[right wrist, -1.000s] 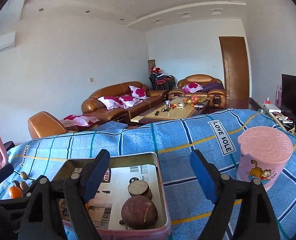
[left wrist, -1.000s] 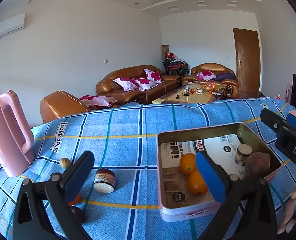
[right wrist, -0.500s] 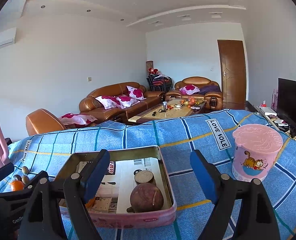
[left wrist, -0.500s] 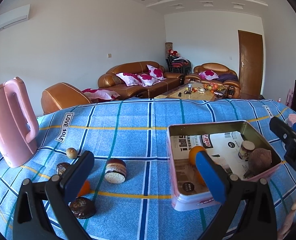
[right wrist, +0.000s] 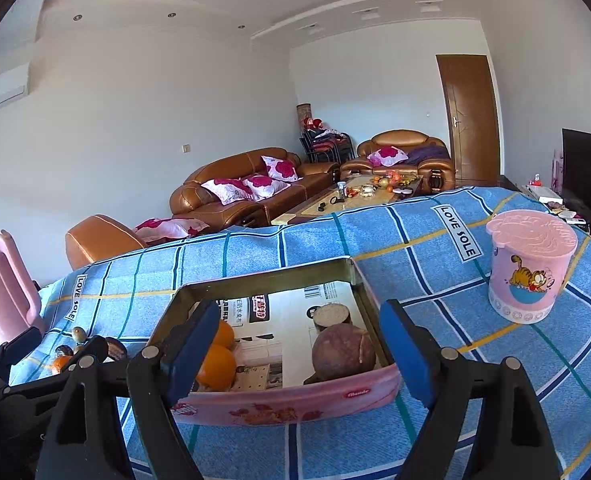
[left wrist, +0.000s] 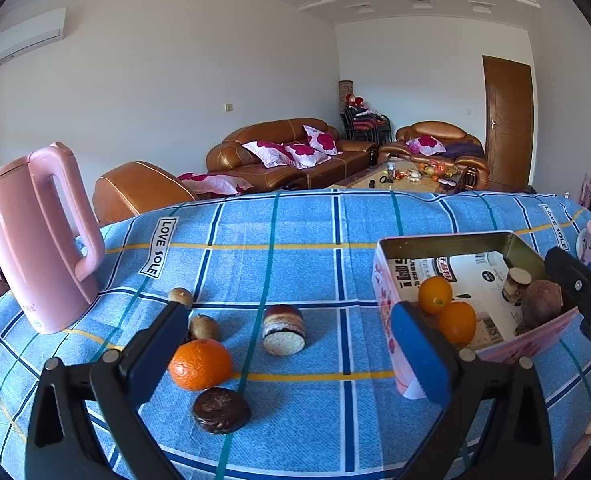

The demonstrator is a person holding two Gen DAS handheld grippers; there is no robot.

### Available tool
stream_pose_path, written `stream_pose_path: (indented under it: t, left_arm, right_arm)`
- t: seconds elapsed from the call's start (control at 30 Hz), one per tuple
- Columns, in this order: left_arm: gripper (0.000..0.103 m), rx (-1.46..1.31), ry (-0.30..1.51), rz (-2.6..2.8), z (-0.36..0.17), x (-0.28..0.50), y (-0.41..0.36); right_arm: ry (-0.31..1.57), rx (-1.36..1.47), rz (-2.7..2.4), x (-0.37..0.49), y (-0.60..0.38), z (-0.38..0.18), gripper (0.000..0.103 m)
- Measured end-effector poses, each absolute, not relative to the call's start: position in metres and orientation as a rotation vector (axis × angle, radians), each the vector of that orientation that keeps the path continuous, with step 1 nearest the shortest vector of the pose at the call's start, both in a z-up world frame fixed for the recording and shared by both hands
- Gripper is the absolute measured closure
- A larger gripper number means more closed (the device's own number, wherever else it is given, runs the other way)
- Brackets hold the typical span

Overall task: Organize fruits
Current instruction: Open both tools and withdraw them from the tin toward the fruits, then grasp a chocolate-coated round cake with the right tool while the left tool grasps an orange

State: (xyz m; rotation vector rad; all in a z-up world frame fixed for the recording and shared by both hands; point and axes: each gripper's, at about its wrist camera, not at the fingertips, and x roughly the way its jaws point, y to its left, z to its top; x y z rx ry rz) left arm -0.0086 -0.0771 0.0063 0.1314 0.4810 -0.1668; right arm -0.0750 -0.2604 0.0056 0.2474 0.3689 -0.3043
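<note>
The left hand-held gripper [left wrist: 287, 354] hangs over the blue checked surface [left wrist: 295, 232] with its jaws spread and nothing between the pads; a loose orange [left wrist: 200, 364] lies just beside its left pad. Near that orange sit a dark round cake [left wrist: 221, 409], a layered cake [left wrist: 284, 330] on its side and two small brown fruits [left wrist: 204, 326]. The right hand-held gripper [right wrist: 301, 350] is likewise spread and empty, above the near wall of the pink tin [right wrist: 295, 402]. Inside the tin lie two oranges [right wrist: 215, 366] at the left, a brown round fruit [right wrist: 343, 354] and a small cylinder at the right. A pink kettle [left wrist: 35, 236] stands far left, a pink lidded cup [right wrist: 529, 266] far right.
</note>
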Motion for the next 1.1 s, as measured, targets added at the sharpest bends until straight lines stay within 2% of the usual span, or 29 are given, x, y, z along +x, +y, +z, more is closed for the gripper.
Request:
stream_pose_path:
  t: [0.8,1.1]
  left_arm:
    - [0.0,0.078,0.619,-0.026,-0.005,0.036,0.027]
    - [0.0,-0.023,0.682,0.129,-0.009,0.059,0.094]
  right_arm:
    - [0.455,0.197,-0.117,-0.038,-0.156,0.0,0.02]
    - [0.584,0.135,0.042,-0.014,-0.116,-0.011,0.02]
